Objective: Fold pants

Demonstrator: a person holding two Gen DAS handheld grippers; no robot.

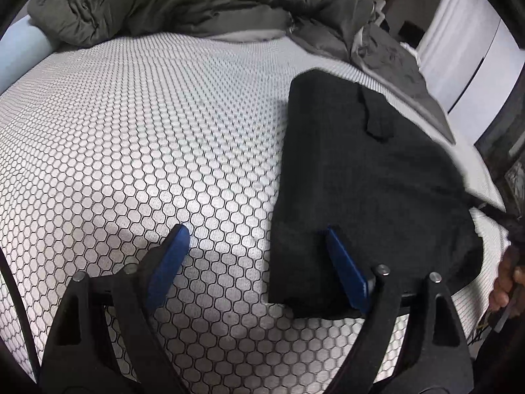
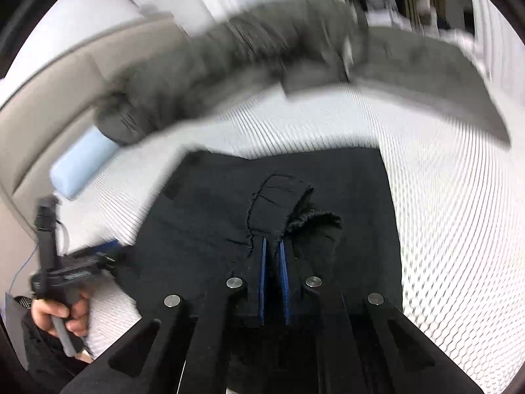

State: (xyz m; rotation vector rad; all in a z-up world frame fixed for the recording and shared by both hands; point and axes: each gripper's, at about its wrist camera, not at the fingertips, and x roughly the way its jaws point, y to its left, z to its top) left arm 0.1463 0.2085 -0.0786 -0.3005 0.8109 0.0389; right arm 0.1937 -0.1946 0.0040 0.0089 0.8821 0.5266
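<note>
Bed: white mattress with black hexagon pattern (image 1: 131, 138); rumpled grey-green duvet (image 1: 170, 0) heaped along its far edge. Black folded fabric pants (image 1: 354, 177) lay flat on the mattress as a compact oblong, long axis running from the person toward the duvet. Left gripper (image 1: 256, 229) spread wide, empty; one blue pad over the pants' near edge, contact unclear. Right gripper (image 2: 272, 243) clenched on a raised pinch of the pants.
</note>
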